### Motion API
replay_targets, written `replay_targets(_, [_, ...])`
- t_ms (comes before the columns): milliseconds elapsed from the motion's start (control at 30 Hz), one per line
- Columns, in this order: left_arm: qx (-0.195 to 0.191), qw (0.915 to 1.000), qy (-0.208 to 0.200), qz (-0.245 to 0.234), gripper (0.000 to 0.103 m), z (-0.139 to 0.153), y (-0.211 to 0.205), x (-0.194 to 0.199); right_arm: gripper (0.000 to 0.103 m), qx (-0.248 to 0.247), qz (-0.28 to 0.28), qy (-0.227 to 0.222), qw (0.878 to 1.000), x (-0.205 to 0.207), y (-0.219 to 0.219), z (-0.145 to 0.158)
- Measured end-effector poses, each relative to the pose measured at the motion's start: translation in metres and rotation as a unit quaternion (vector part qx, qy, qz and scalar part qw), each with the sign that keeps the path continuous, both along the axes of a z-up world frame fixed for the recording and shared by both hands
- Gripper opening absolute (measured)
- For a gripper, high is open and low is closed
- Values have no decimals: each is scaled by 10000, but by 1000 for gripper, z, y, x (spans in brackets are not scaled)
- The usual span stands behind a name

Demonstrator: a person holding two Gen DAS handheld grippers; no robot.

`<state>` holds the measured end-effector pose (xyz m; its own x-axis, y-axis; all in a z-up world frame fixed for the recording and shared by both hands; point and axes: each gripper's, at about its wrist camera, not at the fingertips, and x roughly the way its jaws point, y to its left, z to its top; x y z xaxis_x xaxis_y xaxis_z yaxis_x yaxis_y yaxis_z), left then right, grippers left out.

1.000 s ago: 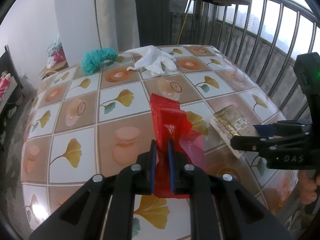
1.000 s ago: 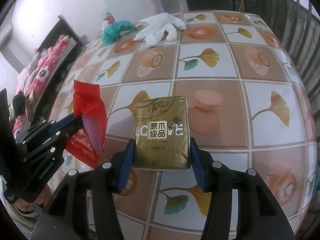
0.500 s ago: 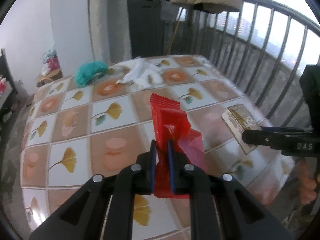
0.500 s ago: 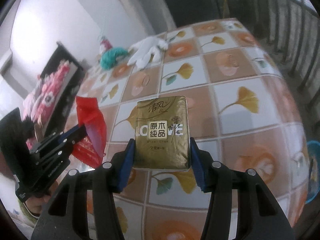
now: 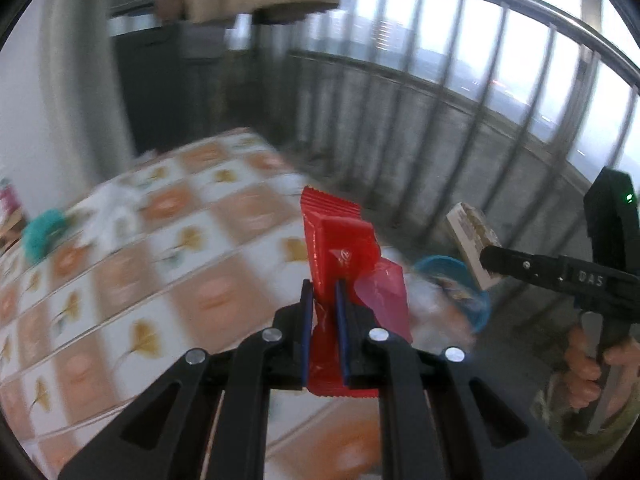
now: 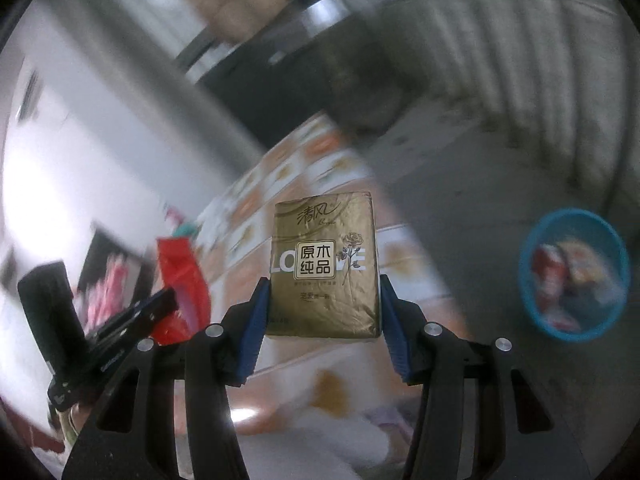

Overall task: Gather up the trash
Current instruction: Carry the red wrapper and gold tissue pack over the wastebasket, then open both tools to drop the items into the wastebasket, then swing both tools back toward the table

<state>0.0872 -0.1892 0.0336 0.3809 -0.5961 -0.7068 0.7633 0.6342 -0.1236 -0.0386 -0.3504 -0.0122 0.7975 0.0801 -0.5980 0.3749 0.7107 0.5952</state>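
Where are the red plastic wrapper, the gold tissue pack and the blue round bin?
red plastic wrapper (image 5: pixel 336 248), left wrist view, upper face
gold tissue pack (image 6: pixel 324 272), right wrist view, front label
blue round bin (image 6: pixel 528 280), right wrist view, left rim

Red wrapper (image 5: pixel 340 256) upright, gold tissue pack (image 6: pixel 324 268) upright, both clamped

gold tissue pack (image 6: pixel 324 268): "清风" at the top, "原木纯品" in a framed box, white "LOVE" partly covered behind it
right gripper (image 5: pixel 486 256) side: "DAS"
red wrapper (image 5: pixel 340 248): small white logo, unreadable

Home balcony, railing (image 5: pixel 500 92), tiled-pattern table (image 5: pixel 120 280)
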Motion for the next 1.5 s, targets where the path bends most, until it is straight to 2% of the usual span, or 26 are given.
replay_targets(133, [131,9972,269,-684,10,-5,-69,-19,49,343,-919,75,9952,-58,-50,-23])
replay_targets(233, [355,9907,582,-1174,10,-19,-125,-33,49,736,-1613,244,9839,-102,-84,-53])
replay_targets(367, [804,9787,979,-1617,10,-53,-191,-50,49,1225,-2115,391,9689,-136,-112,-88])
replay_targets(500, [1337,9652,1184,-1912,10,-97,-254,-68,49,1682,-2405,410,9551,-152,-138,-115])
replay_targets(733, [1697,9536,1407,-2052,12,-144,-327,-71,53,1907,-2635,261,9453,-142,-186,-129])
replay_targets(767, [1737,9518,1475,-2051,24,-151,-337,-71,58,1942,-2623,216,9450,-137,-196,-134])
replay_targets(800, [1792,9482,1630,-2054,51,-164,-349,-70,64,1993,-2641,204,9435,-132,-205,-141])
replay_targets(833, [1810,9471,1704,-2029,64,-170,-354,-70,76,2035,-2663,152,9420,-131,-209,-147])
replay_targets(867, [1808,9488,1712,-1943,70,-177,-357,-69,78,2109,-2644,62,9411,-126,-216,-158])
replay_targets(967, [1798,9510,1746,-1809,70,-183,-357,-69,78,2401,-2703,333,9318,-120,-225,-192])
replay_targets(1033, [1613,9512,1927,-1791,70,-178,-349,-64,78,2555,-2701,419,9274,-122,-221,-207])
replay_targets(1267, [1234,9629,1723,-1672,70,-145,-331,-51,78,2532,-2636,429,9298,-139,-204,-209])
replay_targets(1500, [832,9730,1410,-1628,72,-96,-290,-41,78,2167,-2477,452,9432,-149,-183,-187])
